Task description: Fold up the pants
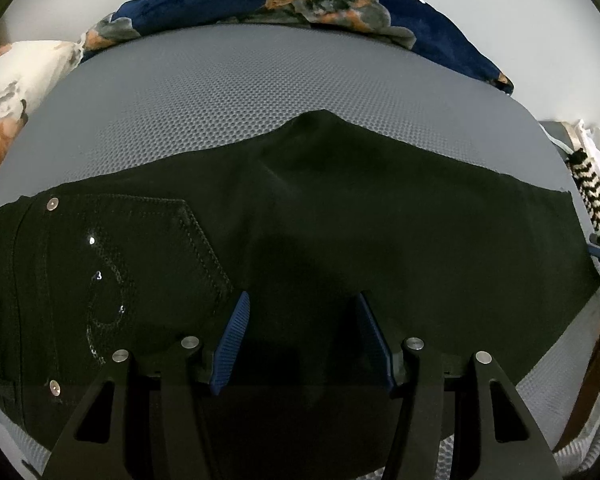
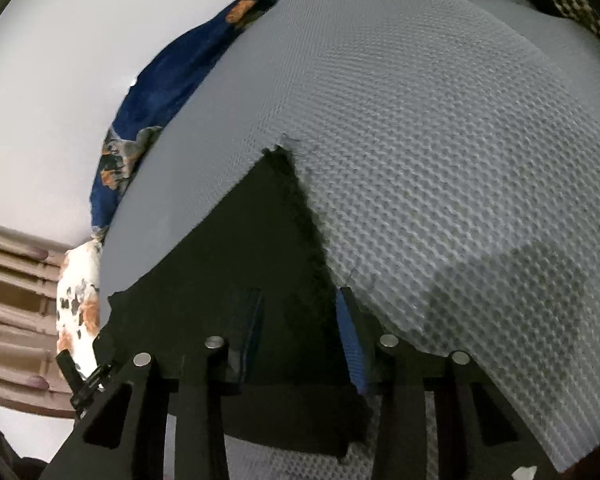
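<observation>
Dim, soft indoor light, heavy fisheye bending toward dark rims, black cloth nearly detailless, mild blur.

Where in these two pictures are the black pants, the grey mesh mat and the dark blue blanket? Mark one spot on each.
black pants (image 1: 380, 216): left wrist view, on the plain leg cloth.
grey mesh mat (image 2: 440, 152): right wrist view, on bare mesh.
dark blue blanket (image 1: 188, 4): left wrist view, on its blue part.
</observation>
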A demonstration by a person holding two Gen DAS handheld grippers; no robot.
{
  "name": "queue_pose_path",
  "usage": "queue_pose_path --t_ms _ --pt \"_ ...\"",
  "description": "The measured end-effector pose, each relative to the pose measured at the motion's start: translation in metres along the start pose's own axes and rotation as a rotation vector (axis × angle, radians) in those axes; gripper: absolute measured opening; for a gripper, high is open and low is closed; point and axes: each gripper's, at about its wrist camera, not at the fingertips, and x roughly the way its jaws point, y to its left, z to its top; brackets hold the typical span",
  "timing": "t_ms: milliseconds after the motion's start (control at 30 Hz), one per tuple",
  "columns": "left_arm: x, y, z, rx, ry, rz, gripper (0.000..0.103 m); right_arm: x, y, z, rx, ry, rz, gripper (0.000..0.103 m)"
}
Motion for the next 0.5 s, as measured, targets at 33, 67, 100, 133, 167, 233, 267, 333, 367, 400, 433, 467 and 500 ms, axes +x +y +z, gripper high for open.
queue_pose_path --t_ms 33,67,100,133,167,233,267,333,367,400,433,467,500 --pt "0.000 0.000 0.000 0.001 -0.001 0.003 0.056 0.002 0.001 0.001 -0.002 0.001 0.008 0.033" --pt "0.000 -0.001 0.000 0.003 -0.001 0.006 0.056 0.004 0.003 0.002 -0.007 0.000 0.010 0.031" --pt "0.001 -0.002 0.000 0.005 -0.003 0.010 0.056 0.006 0.004 0.004 -0.013 -0.001 0.012 0.029" --pt "0.001 -0.002 0.000 0.007 -0.003 0.013 0.057 0.008 0.006 0.006 -0.020 0.001 0.018 0.027" --pt "0.001 -0.003 0.000 0.008 -0.004 0.015 0.057 0.012 0.008 0.006 -0.023 0.008 0.024 0.021" --pt "0.002 -0.003 0.000 0.009 -0.007 0.017 0.058 0.019 0.013 0.007 -0.037 0.012 0.027 0.018" --pt "0.002 -0.002 0.000 0.009 -0.008 0.017 0.058 0.021 0.015 0.007 -0.042 0.010 0.030 0.018" --pt "0.003 -0.003 -0.001 0.013 -0.011 0.020 0.059 0.025 0.019 0.008 -0.041 0.003 0.033 0.017" --pt "0.004 -0.003 -0.002 0.016 -0.012 0.020 0.060 0.026 0.020 0.008 -0.041 0.000 0.032 0.016" --pt "0.004 -0.003 -0.002 0.021 -0.014 0.023 0.060 0.027 0.022 0.006 -0.043 -0.003 0.027 0.015" --pt "0.004 -0.004 -0.002 0.023 -0.015 0.025 0.061 0.026 0.023 0.004 -0.044 -0.012 0.015 0.014" --pt "0.005 -0.004 -0.002 0.027 -0.017 0.025 0.061 0.025 0.025 0.003 -0.039 -0.019 0.010 0.012" --pt "0.005 -0.004 -0.002 0.028 -0.018 0.025 0.061 0.025 0.026 0.002 -0.036 -0.026 0.007 0.010"
